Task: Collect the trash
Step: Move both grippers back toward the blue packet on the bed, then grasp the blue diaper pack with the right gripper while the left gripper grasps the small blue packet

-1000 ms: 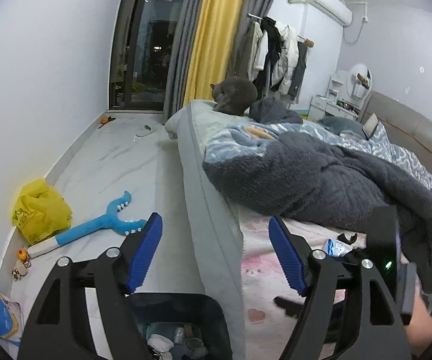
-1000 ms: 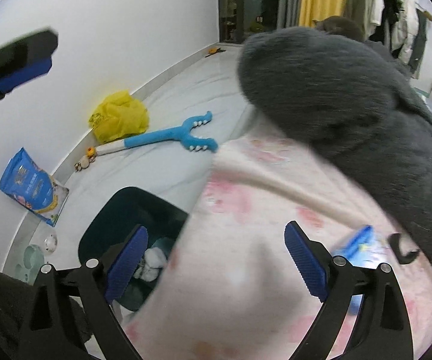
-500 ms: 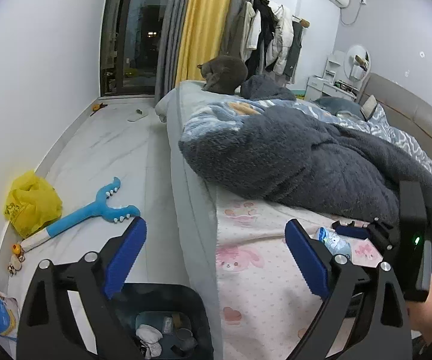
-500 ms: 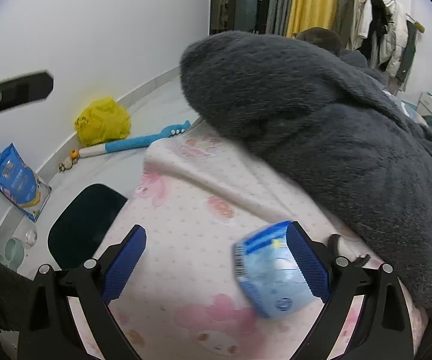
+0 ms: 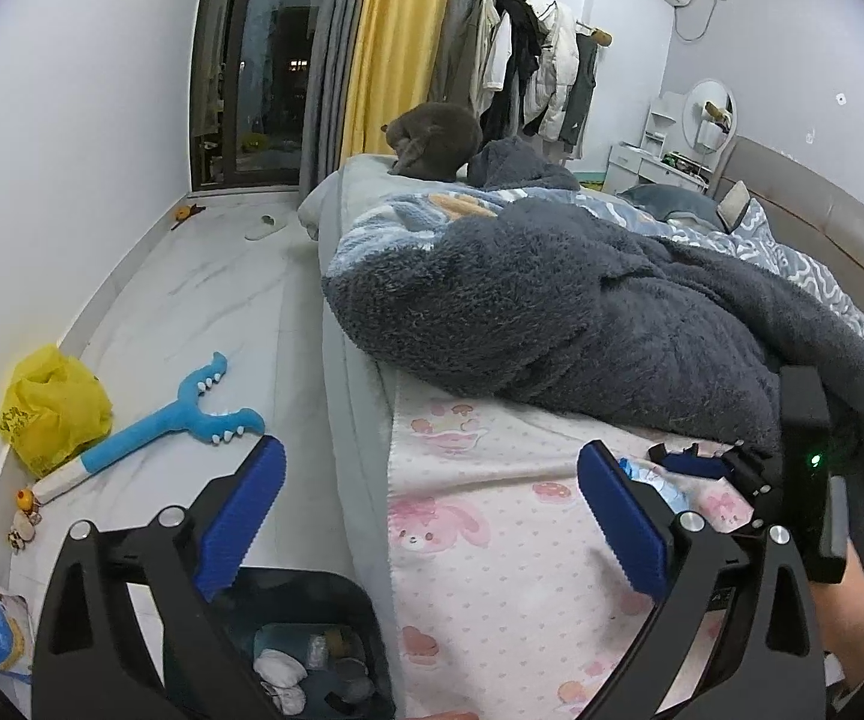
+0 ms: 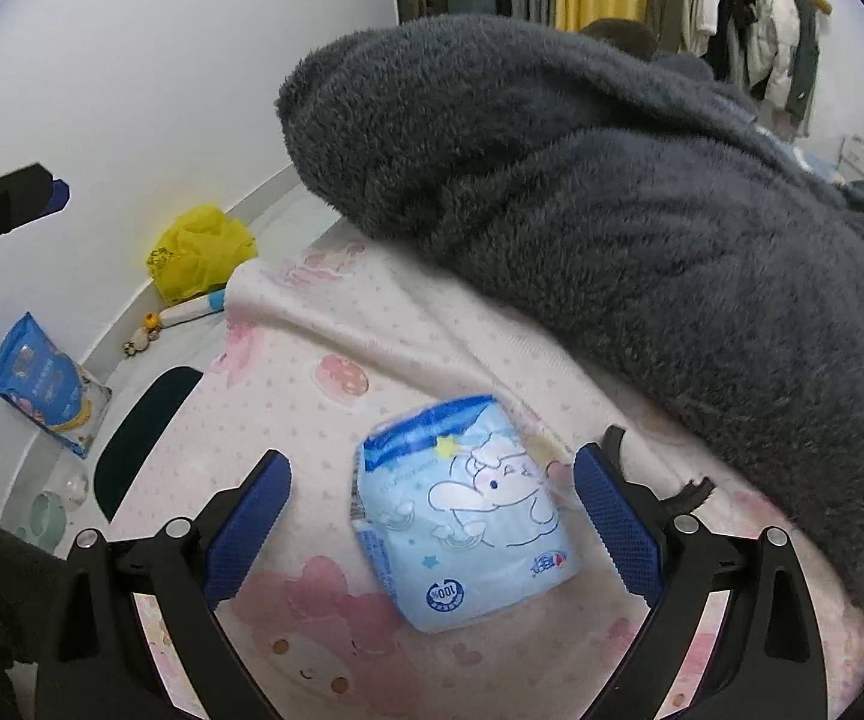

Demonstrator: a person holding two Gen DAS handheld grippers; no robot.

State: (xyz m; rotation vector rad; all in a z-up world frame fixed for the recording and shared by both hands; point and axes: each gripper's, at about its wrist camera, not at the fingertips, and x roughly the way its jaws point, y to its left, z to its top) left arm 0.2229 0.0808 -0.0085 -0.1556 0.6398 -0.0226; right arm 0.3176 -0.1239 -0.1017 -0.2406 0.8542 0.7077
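On my far left a yellow bag (image 5: 51,402) sits against the wall, with a blue toy (image 5: 162,420) lying on the floor beside it. Nearer me, the dark bin (image 5: 312,630) stands on the floor tight against the bed side, already holding wads of trash. My left gripper (image 5: 429,525) hangs spread wide over the bin and the bed edge, nothing between its pads. The pink blanket (image 5: 492,570) covers the near part of the bed, and its edge drops off just right of the bin.

Through the right wrist camera, the light blue tissue pack (image 6: 462,510) lies flat on the pink blanket, between the spread fingers of my right gripper (image 6: 432,516) — neither pad touches it. A small black clip (image 6: 693,489) lies just beyond the right finger. Right of that, the heavy grey blanket (image 6: 612,210) is heaped up, crowding the pack's far side; the near pink surface is the open room. A grey cat (image 5: 435,141) sits far off at the bed's end.
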